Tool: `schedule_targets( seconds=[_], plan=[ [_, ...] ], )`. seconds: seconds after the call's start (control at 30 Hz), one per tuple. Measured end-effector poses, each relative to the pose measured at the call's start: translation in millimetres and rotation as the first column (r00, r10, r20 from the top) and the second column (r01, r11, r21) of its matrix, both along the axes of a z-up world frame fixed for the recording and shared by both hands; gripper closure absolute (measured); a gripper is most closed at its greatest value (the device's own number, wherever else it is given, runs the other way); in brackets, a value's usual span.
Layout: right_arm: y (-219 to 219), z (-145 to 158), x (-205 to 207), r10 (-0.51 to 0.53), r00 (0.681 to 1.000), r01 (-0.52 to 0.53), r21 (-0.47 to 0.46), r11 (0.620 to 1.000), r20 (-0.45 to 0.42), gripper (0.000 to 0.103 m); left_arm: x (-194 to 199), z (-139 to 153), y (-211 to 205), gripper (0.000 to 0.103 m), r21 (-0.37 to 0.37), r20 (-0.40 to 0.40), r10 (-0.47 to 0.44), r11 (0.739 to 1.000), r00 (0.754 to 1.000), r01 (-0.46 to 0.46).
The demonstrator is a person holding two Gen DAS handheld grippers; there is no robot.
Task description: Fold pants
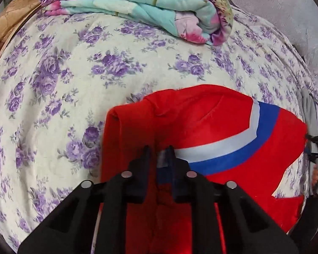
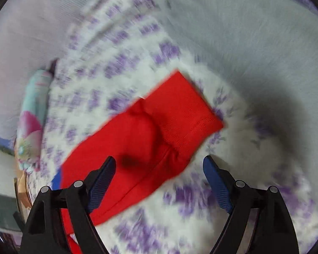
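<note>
Red pants (image 1: 212, 122) with a white and blue stripe lie on a bed with a white sheet printed with purple flowers (image 1: 74, 74). My left gripper (image 1: 158, 150) is shut on a fold of the red pants and holds it raised. In the right wrist view, which is blurred by motion, a red pant leg (image 2: 159, 131) lies flat on the sheet. My right gripper (image 2: 159, 165) is open and empty just above the near part of that leg.
A folded teal and pink floral quilt (image 1: 137, 6) lies at the far side of the bed and shows in the right wrist view (image 2: 34, 116) at the left. A grey wall (image 1: 286, 10) stands behind the bed. A brown surface (image 1: 8, 25) is at the far left.
</note>
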State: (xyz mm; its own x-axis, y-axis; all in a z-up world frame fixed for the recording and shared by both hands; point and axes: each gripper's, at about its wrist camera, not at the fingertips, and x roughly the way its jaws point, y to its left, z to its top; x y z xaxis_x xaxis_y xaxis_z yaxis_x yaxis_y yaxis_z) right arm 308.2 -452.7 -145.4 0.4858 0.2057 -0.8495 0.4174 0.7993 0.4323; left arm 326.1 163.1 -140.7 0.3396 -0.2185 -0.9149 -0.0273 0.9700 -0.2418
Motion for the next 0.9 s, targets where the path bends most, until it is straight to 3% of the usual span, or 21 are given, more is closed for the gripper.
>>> schedule_targets(
  seconds=[0.07, 0.1, 0.17, 0.27, 0.37, 0.4, 0.5, 0.6, 0.63, 0.73, 0.8, 0.87, 0.9],
  plan=[
    [10, 5, -1, 0.042, 0.999, -0.040, -0.060, 0.997, 0.030, 0.082, -1, -1, 1, 0.089, -0.005, 0.004, 0.001, 1.000, 1.000, -0.001],
    [8, 5, -7, 0.020, 0.999, -0.019, -0.026, 0.999, 0.030, 0.083, -3, 0, -1, 0.090, 0.005, 0.013, -0.002, 1.000, 1.000, 0.002],
    [8, 15, -21, -0.006, 1.000, 0.008, -0.081, 0.997, 0.030, 0.083, -9, 2, -4, 0.091, 0.035, 0.032, -0.023, 0.999, 0.999, 0.022],
    [4, 22, -43, -0.030, 0.999, 0.035, -0.127, 0.991, 0.038, 0.082, -11, 0, -9, 0.091, 0.035, 0.040, -0.038, 0.999, 0.998, 0.037],
    [-4, -5, -31, -0.028, 0.999, 0.026, -0.126, 0.992, -0.015, 0.072, -2, -7, -11, 0.091, 0.041, 0.038, -0.031, 0.999, 0.999, 0.029],
    [0, -3, -28, -0.016, 1.000, 0.017, -0.165, 0.986, 0.010, 0.064, -1, -8, -14, 0.091, 0.061, 0.043, -0.036, 0.998, 0.998, 0.034],
    [20, 4, -21, 0.042, 0.998, -0.053, -0.222, 0.974, -0.054, 0.039, -2, -4, -20, 0.091, 0.100, 0.050, -0.064, 0.993, 0.997, 0.059],
    [39, 28, -43, 0.070, 0.994, -0.091, -0.261, 0.961, -0.090, 0.038, -17, 14, -11, 0.089, 0.093, 0.064, -0.092, 0.992, 0.994, 0.086],
    [45, 42, -60, 0.080, 0.995, -0.091, -0.260, 0.961, -0.053, 0.038, -23, 22, -6, 0.080, 0.098, 0.083, -0.098, 0.991, 0.992, 0.090],
    [69, 78, -114, 0.180, 0.981, -0.158, -0.233, 0.959, 0.076, 0.029, -36, 52, 9, 0.035, 0.135, 0.161, -0.123, 0.986, 0.979, 0.101],
    [87, 91, -148, 0.249, 0.959, -0.214, -0.225, 0.950, 0.139, 0.026, -34, 67, 18, 0.026, 0.159, 0.178, -0.155, 0.979, 0.972, 0.127],
    [107, 95, -169, 0.298, 0.942, -0.256, -0.245, 0.935, 0.155, 0.026, -18, 72, 19, 0.013, 0.165, 0.154, -0.203, 0.970, 0.967, 0.178],
    [117, 94, -176, 0.320, 0.936, -0.275, -0.263, 0.925, 0.146, 0.026, -9, 71, 17, 0.012, 0.163, 0.143, -0.226, 0.966, 0.964, 0.202]
  ],
)
